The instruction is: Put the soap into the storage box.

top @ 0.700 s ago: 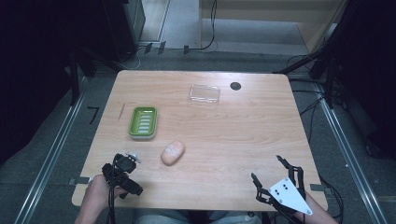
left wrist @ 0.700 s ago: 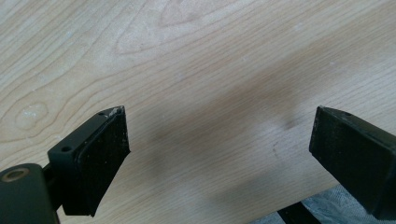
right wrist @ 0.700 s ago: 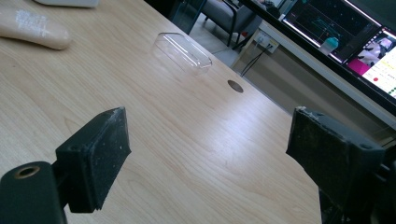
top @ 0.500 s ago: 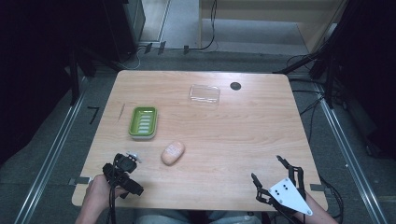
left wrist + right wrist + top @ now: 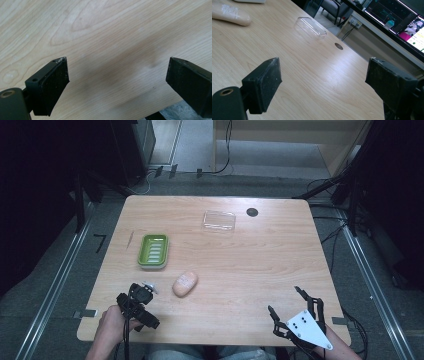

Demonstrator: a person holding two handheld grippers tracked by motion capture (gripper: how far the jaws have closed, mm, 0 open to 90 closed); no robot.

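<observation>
High view. The wooden table (image 5: 250,270) has a person seated at its near edge, a gripper in each hand. The left gripper (image 5: 142,292) sits low at the near left corner, held by the left hand (image 5: 114,322); how wide its jaws stand is hard to read from up here. A peach-coloured soap bar (image 5: 185,283) lies just beyond and to the right of its fingertips, close but apart. A green soap dish (image 5: 153,251) sits farther out past those fingertips, a little to the left of the soap. The right gripper (image 5: 285,305), grey three-cornered plate on top, is at the near right corner, jaws spread wide with nothing between them. A clear plastic lid (image 5: 219,220) lies far ahead of it and to the left, near the far edge; a small dark round hole (image 5: 252,212) in the tabletop is just right of the lid.

Left gripper view. Jaws wide apart, both black pads (image 5: 56,82) seen, bare wood grain between them. Nothing gripped. Pale cloth at the bottom right corner, under the right-hand jaw.

Right gripper view. Jaws wide apart, nothing held. Ahead of the fingertips and between them: clear plastic lid (image 5: 310,27), well away; dark hole (image 5: 339,46) nearer, to its right. Soap bar (image 5: 229,14) far off beyond the left-hand jaw. Lit screens (image 5: 397,15) past the table's far edge.
</observation>
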